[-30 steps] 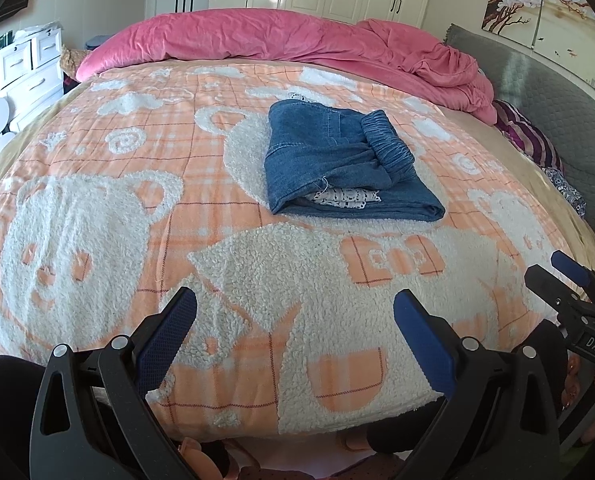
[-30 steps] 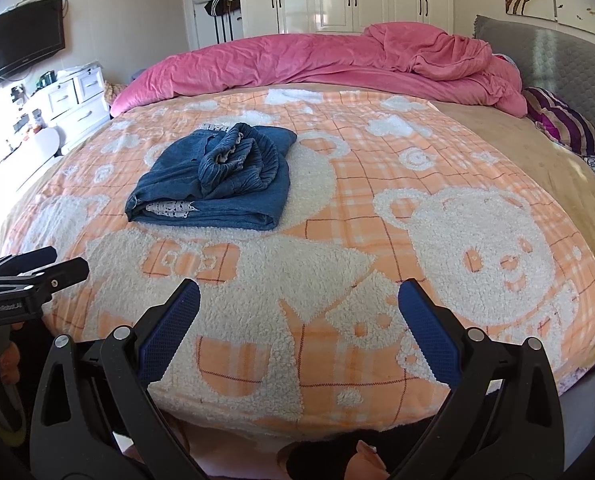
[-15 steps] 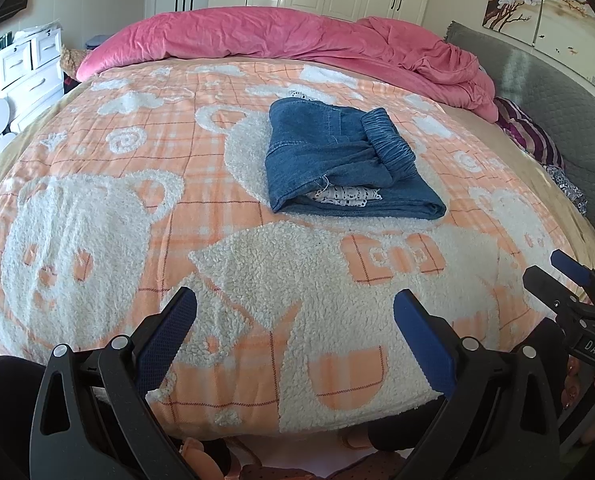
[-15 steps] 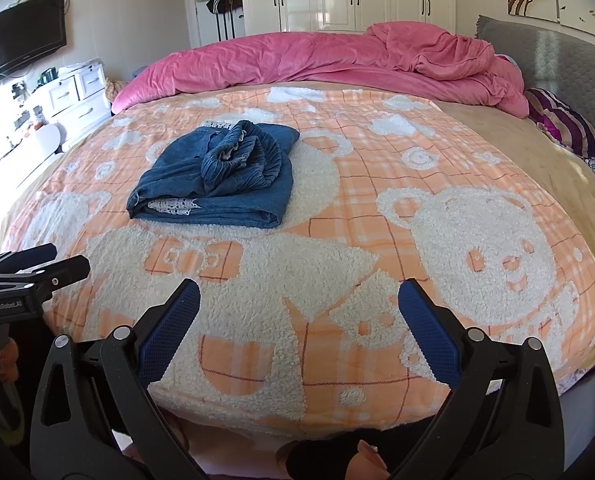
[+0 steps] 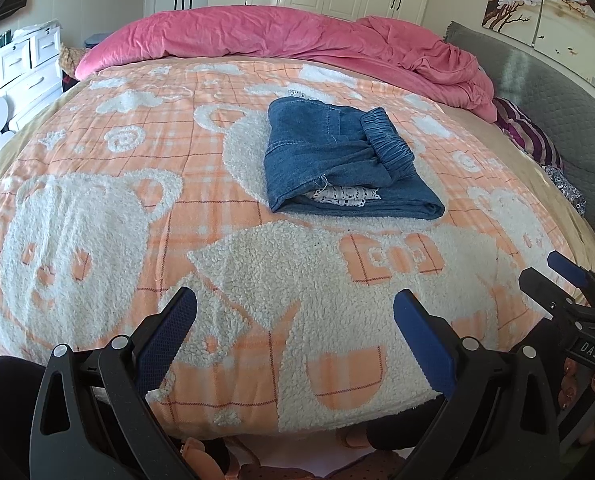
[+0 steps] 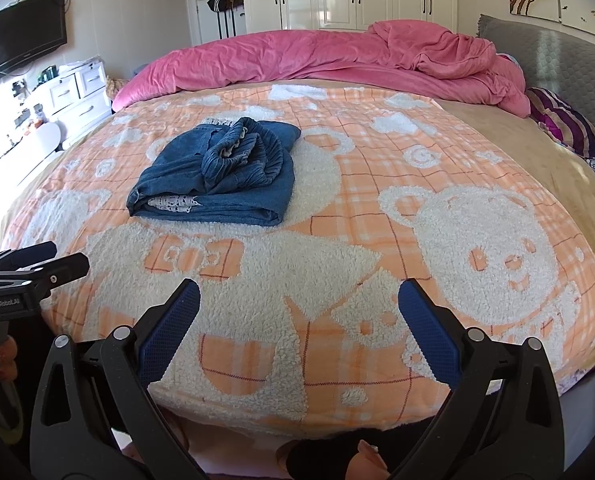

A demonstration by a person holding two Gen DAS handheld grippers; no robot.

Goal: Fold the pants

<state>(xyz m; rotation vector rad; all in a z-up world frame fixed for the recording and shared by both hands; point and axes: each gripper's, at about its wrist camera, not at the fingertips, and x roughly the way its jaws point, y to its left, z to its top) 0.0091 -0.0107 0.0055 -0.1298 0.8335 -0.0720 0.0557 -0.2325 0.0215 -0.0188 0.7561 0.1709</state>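
A pair of blue denim pants (image 5: 337,160) lies folded into a compact stack in the middle of the bed, its elastic waistband bunched on top and a white lace trim peeking out at the near edge; the same pants (image 6: 221,176) show left of centre in the right wrist view. My left gripper (image 5: 295,328) hovers open over the bed's near edge, well short of the pants, with nothing between its blue pads. My right gripper (image 6: 299,320) is likewise open and empty, also back at the near edge. Each gripper appears at the side of the other's view.
The bed carries an orange plaid blanket (image 5: 137,168) with white fleece bears. A crumpled pink duvet (image 5: 297,40) runs along the far side, and a grey headboard (image 6: 557,64) and striped pillow (image 6: 565,120) stand at right. White drawers (image 6: 77,92) and a wall television (image 6: 21,52) are at left.
Both views have shifted only slightly; the pants sit a touch lower in frame. The pants and the open grippers are otherwise unchanged.
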